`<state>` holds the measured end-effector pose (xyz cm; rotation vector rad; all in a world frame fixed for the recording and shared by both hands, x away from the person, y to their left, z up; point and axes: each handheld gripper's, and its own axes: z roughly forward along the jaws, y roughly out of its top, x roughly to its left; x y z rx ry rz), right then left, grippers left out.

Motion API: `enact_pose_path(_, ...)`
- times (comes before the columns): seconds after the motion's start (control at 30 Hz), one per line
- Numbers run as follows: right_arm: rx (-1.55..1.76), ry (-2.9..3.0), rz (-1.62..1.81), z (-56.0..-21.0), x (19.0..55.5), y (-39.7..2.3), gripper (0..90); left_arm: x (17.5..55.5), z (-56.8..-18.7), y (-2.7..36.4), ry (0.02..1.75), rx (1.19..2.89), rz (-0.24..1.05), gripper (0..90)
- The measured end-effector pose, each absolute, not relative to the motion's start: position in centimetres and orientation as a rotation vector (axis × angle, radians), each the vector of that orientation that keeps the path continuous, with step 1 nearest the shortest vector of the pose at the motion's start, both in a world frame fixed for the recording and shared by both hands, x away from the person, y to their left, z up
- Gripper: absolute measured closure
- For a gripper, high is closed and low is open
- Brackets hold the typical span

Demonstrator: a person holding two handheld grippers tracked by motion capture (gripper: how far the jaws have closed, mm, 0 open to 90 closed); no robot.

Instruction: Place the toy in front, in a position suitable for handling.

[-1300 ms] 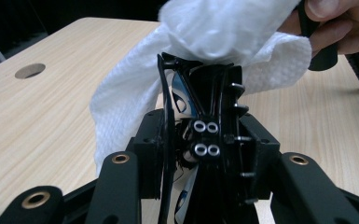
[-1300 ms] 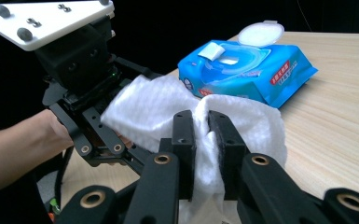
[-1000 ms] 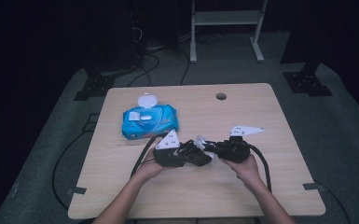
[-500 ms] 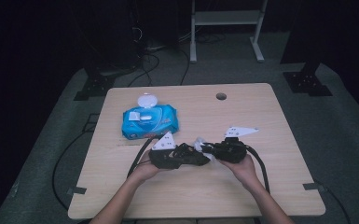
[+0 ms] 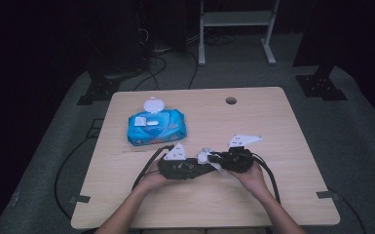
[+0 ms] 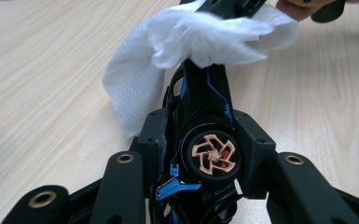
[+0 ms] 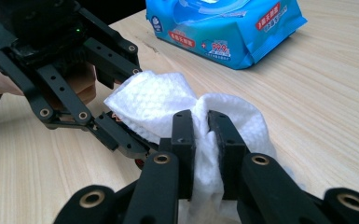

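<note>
Left hand-held gripper (image 6: 200,154) clamps a toy car (image 6: 205,98); right hand-held gripper (image 7: 201,135) pinches a wipe (image 7: 168,100).

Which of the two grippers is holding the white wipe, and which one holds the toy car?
The right gripper pinches the white wipe; the left gripper clamps the black toy car.

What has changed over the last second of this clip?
Little: the left claw has just been closing slightly on the black toy car. The right claw stays shut on the white wipe laid over the car. The blue wipe pack has not moved.
</note>
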<state>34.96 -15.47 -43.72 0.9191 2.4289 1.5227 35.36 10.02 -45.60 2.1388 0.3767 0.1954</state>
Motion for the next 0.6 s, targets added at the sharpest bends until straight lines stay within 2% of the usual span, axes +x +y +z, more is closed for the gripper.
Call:
enact_pose_path(0.27,0.887,2.426,1.486,-43.57,34.37,-15.15,80.3,34.83,-45.38,9.8,0.337,2.191,0.243,59.2)
enact_pose_path(0.37,0.875,2.428,1.479,-43.55,34.22,-14.96,80.2,34.75,-45.26,9.95,0.333,2.207,0.24,55.4)
enact_pose_path(0.5,0.861,2.428,1.467,-43.51,34.09,-14.79,80.2,34.78,-45.31,10.08,0.329,2.205,0.236,54.7)
enact_pose_path(0.6,0.849,2.426,1.452,-43.46,34.0,-14.7,80.2,34.88,-45.88,9.98,0.337,2.284,0.27,49.9)
